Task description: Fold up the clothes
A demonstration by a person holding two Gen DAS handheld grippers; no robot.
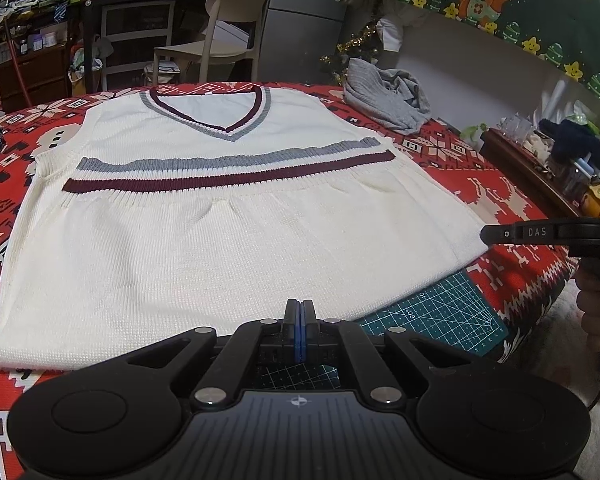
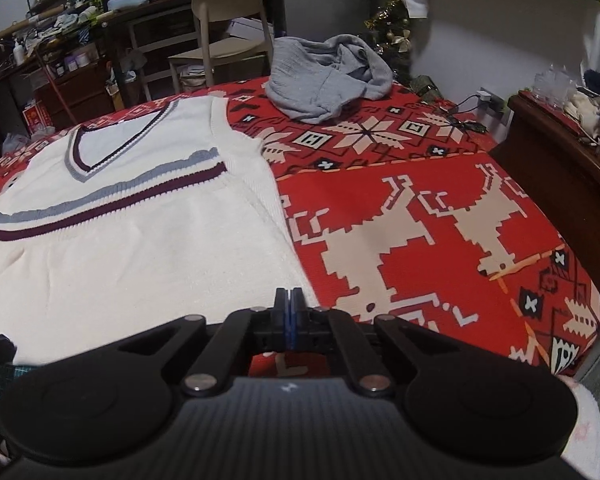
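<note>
Left wrist view: cream V-neck knit vest [image 1: 220, 240] lies flat; left gripper [image 1: 299, 312] pressed together at its hem, right gripper [image 2: 288, 300] likewise at its right corner.

Lived-in home room, cluttered, decked for Christmas. Work surface under the left gripper [image 1: 299, 308]: a table spread with a red tablecloth [image 2: 440, 208] in a reindeer-and-snowflake pattern. Far ahead of it, 1 beige plastic chair [image 1: 220, 32], dark shelves [image 1: 28, 32] crowded with bottles and boxes, and a grey fridge [image 1: 308, 20]. Ahead and to its right, a small tinsel-hung tree [image 1: 356, 46] and a green Santa-print banner [image 1: 500, 4] on the wall. A grey garment [image 2: 324, 76] lies crumpled at the far table edge.
</note>
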